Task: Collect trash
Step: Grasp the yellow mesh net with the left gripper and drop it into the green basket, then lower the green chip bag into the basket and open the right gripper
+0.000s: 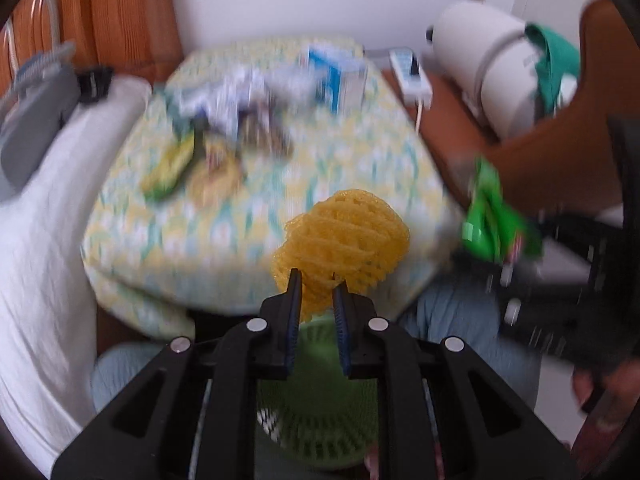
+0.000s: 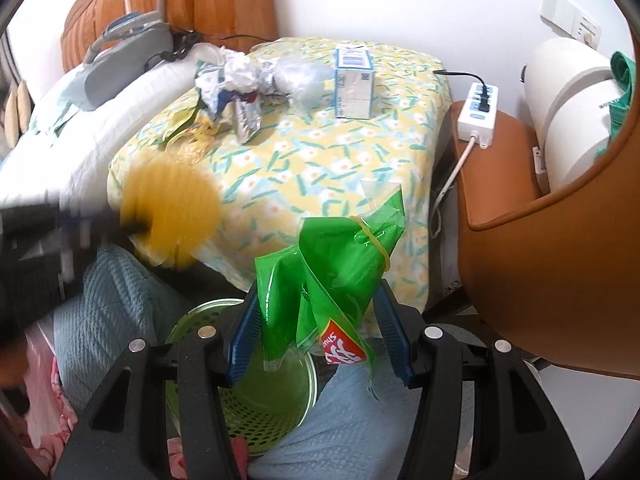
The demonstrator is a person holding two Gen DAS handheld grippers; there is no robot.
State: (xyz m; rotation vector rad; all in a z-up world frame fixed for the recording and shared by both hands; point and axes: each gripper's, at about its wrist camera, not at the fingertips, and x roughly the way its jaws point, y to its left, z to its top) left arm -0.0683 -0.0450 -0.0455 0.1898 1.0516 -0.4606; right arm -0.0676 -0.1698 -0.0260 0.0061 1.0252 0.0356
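Observation:
My left gripper (image 1: 317, 285) is shut on a yellow foam fruit net (image 1: 344, 236) and holds it above a green perforated bin (image 1: 320, 412). The net shows blurred in the right wrist view (image 2: 172, 212). My right gripper (image 2: 318, 300) is partly open around a crumpled green plastic bag (image 2: 332, 276), which hangs over the green bin (image 2: 264, 396); the bag also shows in the left wrist view (image 1: 492, 220). More trash lies on the flowered table (image 2: 320, 152): crumpled wrappers (image 2: 236, 80), a clear plastic bag (image 2: 296, 76) and a blue-white carton (image 2: 354, 84).
A white pillow (image 2: 100, 120) with a grey device lies left of the table. A brown chair (image 2: 540, 220) stands on the right with a white power strip (image 2: 478, 114) and a white appliance (image 2: 576, 120). Blue trousered legs (image 2: 120, 300) flank the bin.

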